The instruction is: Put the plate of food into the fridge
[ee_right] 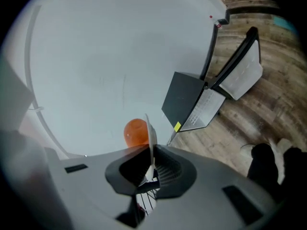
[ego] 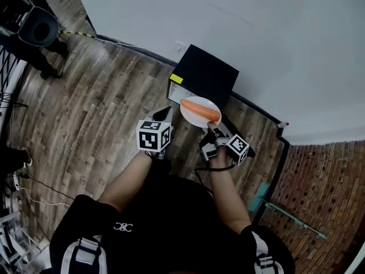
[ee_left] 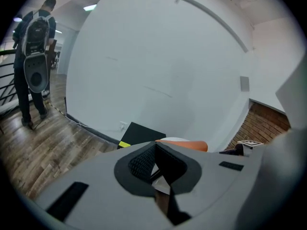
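A white plate (ego: 194, 117) bearing an orange carrot (ego: 201, 111) is held by its near rim in my right gripper (ego: 212, 129), whose jaws are shut on it. In the right gripper view the plate (ee_right: 150, 139) stands edge-on between the pads, the carrot (ee_right: 135, 131) on its left side. The small black fridge (ego: 205, 73) sits on the floor just beyond the plate; its door (ee_right: 242, 66) hangs open, showing a white inside (ee_right: 206, 110). My left gripper (ego: 164, 114) hovers left of the plate, jaws shut on nothing. Its view shows the fridge (ee_left: 139, 133) and carrot (ee_left: 187, 145) ahead.
A white wall (ego: 228, 21) rises behind the fridge and a brick wall (ego: 325, 193) lies to the right. A yellow sticker (ego: 177, 79) marks the fridge's corner. A person with a backpack (ee_left: 36, 47) stands far left on the wooden floor (ego: 97, 113).
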Demonstrator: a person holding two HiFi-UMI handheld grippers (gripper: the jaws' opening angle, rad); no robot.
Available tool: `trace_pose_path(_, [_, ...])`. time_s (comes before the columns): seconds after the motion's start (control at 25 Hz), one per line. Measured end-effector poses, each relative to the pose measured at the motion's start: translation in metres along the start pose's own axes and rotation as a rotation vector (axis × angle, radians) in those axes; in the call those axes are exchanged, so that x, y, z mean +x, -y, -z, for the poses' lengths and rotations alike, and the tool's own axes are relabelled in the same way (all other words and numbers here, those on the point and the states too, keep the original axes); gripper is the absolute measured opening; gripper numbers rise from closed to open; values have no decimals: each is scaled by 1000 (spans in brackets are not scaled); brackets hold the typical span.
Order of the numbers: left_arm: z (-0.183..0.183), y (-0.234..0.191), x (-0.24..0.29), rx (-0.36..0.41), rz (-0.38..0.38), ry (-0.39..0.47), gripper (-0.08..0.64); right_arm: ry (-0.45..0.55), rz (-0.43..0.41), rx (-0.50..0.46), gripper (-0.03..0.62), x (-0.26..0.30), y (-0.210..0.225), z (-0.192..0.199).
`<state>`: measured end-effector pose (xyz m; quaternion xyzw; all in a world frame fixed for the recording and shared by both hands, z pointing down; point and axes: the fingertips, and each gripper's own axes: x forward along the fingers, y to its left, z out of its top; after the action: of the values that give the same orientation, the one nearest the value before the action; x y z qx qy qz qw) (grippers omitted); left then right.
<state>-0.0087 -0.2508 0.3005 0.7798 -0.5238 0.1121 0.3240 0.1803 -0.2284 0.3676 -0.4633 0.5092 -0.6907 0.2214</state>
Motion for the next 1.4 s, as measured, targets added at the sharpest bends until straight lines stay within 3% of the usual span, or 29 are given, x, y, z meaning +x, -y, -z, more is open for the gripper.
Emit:
trace_pose_path(0.32, [17,-52,29,-57,-52,-54,-2,-60,31,17,35,57,22,13])
trace_pose_path(0.56, [63,-81,58,-104,-90,-69,-3,-62,66,24,35,99,80,1])
trace_pose_path(0.76, [116,-121,114,-119,-104,-38,-3,-45,92,58,35,157,164,-8])
trace_pose_path(0.88, [152,-152,162,-109,-112,-2,-3,-32,41,88,35,204,222,-15])
trace_pose_path(1.16, [218,-232,278,-23,-109,87,-3,12,-37,83,35,325,370,-50])
trace_pose_path(1.28, [234,-251,307,32,-95,111,-3,60,-22,98,35,368,422,-70])
trace_pose_path(1.4, [249,-257,322,35,-71,125,-3,103,-8,105,35,405,456,-90])
